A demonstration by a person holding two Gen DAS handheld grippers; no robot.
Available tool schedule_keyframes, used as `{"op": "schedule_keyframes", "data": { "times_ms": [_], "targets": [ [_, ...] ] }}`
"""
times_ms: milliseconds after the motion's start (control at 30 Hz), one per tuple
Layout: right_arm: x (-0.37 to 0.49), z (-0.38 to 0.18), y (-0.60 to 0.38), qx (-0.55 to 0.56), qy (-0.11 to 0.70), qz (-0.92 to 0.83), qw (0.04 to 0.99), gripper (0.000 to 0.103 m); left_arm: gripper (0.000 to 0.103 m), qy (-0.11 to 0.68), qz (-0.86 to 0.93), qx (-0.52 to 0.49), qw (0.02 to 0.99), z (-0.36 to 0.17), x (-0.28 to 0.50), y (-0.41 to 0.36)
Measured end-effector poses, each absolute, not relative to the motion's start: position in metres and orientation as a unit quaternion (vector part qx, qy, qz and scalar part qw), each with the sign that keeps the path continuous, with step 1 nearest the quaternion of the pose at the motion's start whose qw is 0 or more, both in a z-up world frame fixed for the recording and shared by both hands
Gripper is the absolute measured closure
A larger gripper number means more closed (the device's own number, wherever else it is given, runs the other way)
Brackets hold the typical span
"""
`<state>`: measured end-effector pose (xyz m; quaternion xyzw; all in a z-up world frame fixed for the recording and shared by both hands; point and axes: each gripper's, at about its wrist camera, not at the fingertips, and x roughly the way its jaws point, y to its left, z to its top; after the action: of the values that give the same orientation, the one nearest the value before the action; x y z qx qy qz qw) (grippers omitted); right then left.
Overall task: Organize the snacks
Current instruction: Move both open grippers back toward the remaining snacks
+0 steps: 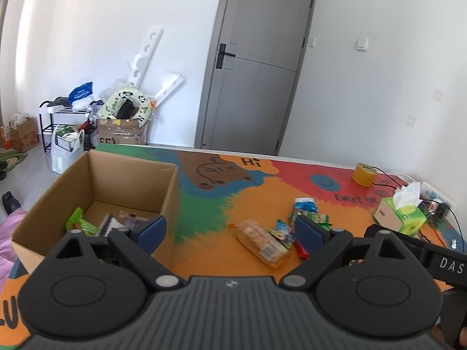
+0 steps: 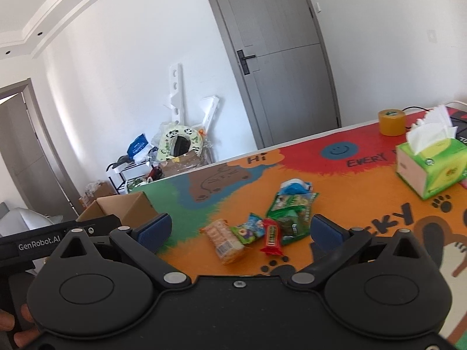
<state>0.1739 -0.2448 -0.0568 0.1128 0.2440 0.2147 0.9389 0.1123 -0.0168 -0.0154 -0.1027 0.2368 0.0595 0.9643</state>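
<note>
A pile of snacks lies on the colourful table mat (image 1: pixel 221 250): a clear cracker pack (image 1: pixel 260 242) (image 2: pixel 224 241), a small colourful packet (image 2: pixel 248 229), a red bar (image 2: pixel 272 239), a green bag (image 2: pixel 292 213) and a blue-white packet (image 2: pixel 294 187). An open cardboard box (image 1: pixel 96 186) (image 2: pixel 122 207) stands at the left and holds several packets (image 1: pixel 87 225). My left gripper (image 1: pixel 230 230) is open above the mat between box and pile, holding nothing. My right gripper (image 2: pixel 241 230) is open too, raised over the near side of the pile, empty.
A green tissue box (image 2: pixel 432 172) and a yellow tape roll (image 2: pixel 391 122) stand at the right of the table, with black cables (image 1: pixel 391 179) behind. Beyond the far edge are a grey door (image 1: pixel 256 67), a shoe rack (image 1: pixel 58 122) and boxes on the floor.
</note>
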Motion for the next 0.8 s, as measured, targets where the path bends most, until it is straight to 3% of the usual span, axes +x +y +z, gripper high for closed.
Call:
{"op": "schedule_keyframes", "data": {
  "times_ms": [800],
  "targets": [
    [0.199,-0.090,-0.288,0.141,0.272,0.185,0.934,0.001,0.009,0.265,0.041,-0.105,0.958,-0.045,0.153,-0.051]
  ]
}}
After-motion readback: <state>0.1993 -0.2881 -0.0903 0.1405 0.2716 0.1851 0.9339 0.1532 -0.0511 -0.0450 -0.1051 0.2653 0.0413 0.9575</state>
